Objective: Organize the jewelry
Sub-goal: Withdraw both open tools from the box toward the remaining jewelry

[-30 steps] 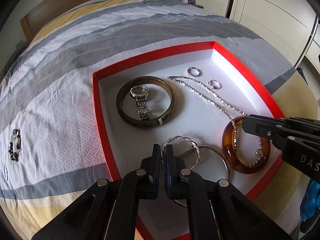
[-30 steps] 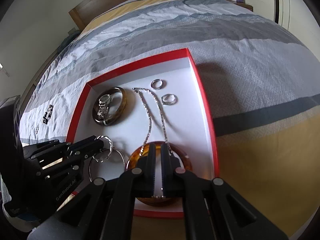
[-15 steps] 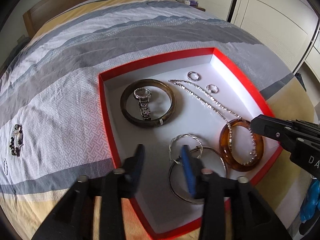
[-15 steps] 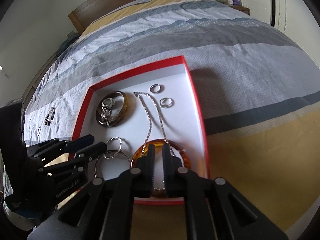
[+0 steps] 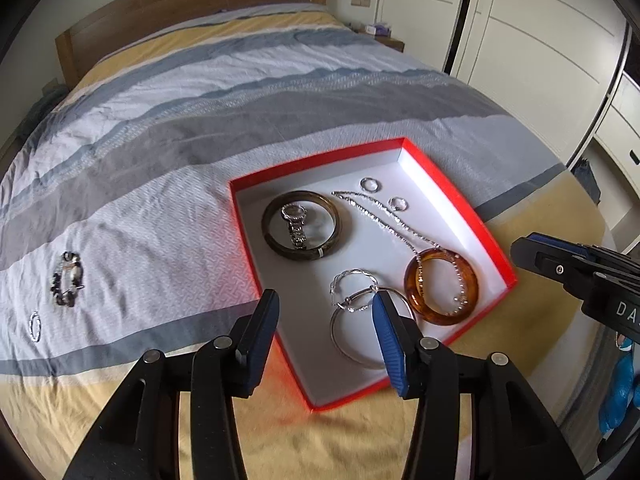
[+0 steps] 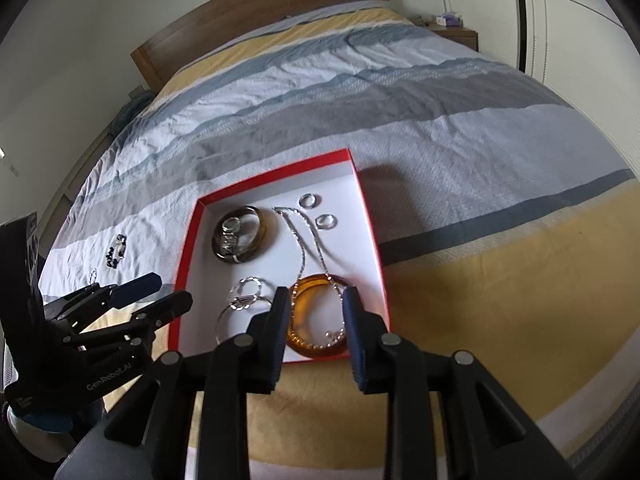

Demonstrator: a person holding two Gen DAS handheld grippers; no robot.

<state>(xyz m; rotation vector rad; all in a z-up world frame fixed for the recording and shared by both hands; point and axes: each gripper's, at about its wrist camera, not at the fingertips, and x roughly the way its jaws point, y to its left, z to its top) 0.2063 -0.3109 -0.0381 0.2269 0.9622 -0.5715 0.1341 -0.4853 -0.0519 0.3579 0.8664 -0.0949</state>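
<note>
A red box [image 5: 312,162] with a white floor lies on the bed. It holds a dark bangle [image 5: 272,236] around a watch [image 5: 296,224], a silver necklace [image 5: 376,212], two rings [image 5: 370,184], an amber bangle [image 5: 412,284], a twisted silver bangle [image 5: 354,276] and a thin hoop [image 5: 340,340]. My left gripper [image 5: 325,300] hovers over the box's near left corner, jaws opening, nothing between them. My right gripper [image 6: 316,294] hangs above the amber bangle [image 6: 298,344], jaws opening and empty.
A beaded bracelet [image 5: 67,279] and a small ring [image 5: 35,326] lie on the striped bedcover left of the box. A wooden headboard [image 5: 180,4] stands at the far end. White wardrobe doors [image 5: 540,40] line the right side.
Both grippers have gone from shut to open and have risen back from the box. The left one let go of the twisted bangle, the right one of the necklace end.
</note>
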